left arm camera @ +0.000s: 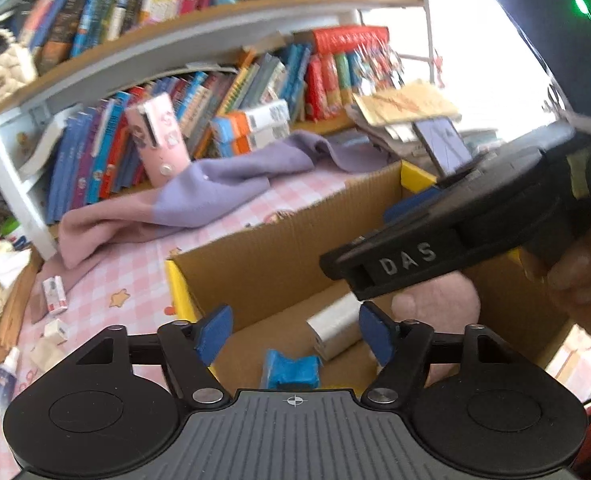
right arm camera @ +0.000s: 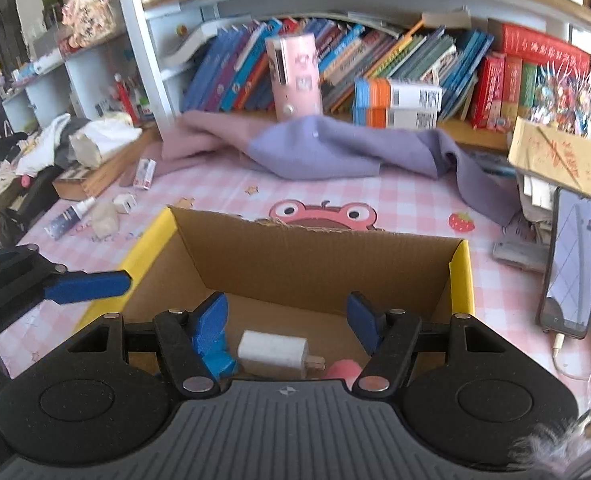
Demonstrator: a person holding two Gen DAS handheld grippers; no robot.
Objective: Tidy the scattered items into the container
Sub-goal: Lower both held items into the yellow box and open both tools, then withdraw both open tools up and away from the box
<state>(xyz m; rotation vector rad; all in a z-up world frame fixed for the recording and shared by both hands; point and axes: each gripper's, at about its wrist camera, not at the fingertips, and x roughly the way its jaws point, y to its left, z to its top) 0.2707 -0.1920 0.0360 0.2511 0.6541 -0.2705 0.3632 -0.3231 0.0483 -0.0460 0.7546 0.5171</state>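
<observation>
A cardboard box (right arm camera: 315, 256) with yellow flaps stands on the pink checked table; it also shows in the left wrist view (left arm camera: 263, 264). Inside lie a white charger (right arm camera: 273, 354), a blue item (right arm camera: 221, 362) and a pink soft item (right arm camera: 341, 370); in the left wrist view they are the charger (left arm camera: 335, 332), blue item (left arm camera: 291, 370) and pink item (left arm camera: 435, 304). My left gripper (left arm camera: 295, 332) is open and empty over the box. My right gripper (right arm camera: 289, 324) is open and empty over the box. Scattered items lie left of the box: a spray bottle (right arm camera: 69, 216), a white cube (right arm camera: 125, 203), a small packet (right arm camera: 144, 174).
A purple and pink cloth (right arm camera: 315, 152) lies behind the box. A bookshelf (right arm camera: 375, 60) with a pink case (right arm camera: 295, 76) stands at the back. A phone (right arm camera: 571, 264) leans at the right by stacked papers (right arm camera: 559, 160). Clutter sits at the left (right arm camera: 55, 148).
</observation>
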